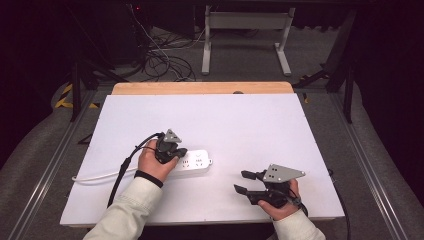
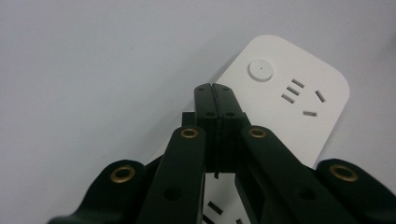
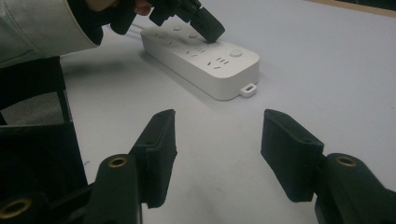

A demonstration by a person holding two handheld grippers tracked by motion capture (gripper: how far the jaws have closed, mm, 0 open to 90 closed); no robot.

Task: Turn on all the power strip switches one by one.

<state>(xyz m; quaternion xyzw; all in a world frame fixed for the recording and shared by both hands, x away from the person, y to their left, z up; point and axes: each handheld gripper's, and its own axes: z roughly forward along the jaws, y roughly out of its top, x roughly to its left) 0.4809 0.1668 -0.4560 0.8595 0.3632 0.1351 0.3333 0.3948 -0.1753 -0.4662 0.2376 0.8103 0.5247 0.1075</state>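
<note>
Power strip (image 1: 194, 162) lying flat on the white counter (image 1: 250, 120), left hand-held gripper (image 1: 176, 154) (jaws pressed together, holding nothing) poised on its socket face like a prodding tip, right hand-held gripper (image 1: 242, 182) resting nearby with jaws apart.

Lit from overhead, bright on the white worktop (image 1: 250, 125), no clipping there. Dark falloff past the edges in the high view; near black at 9 and 3 o'clock, floor dim at 12. Soft, short shadows under the power strip (image 3: 205, 60) toward 7 o'clock in the right gripper view. Mild sheen on black left tool (image 2: 215, 100) links, brass rivets glinting. Close foreground soft in both gripper views, links blurred at 6 o'clock. Slight grain and compression softness overall. Slight wide-angle stretch at corners.
</note>
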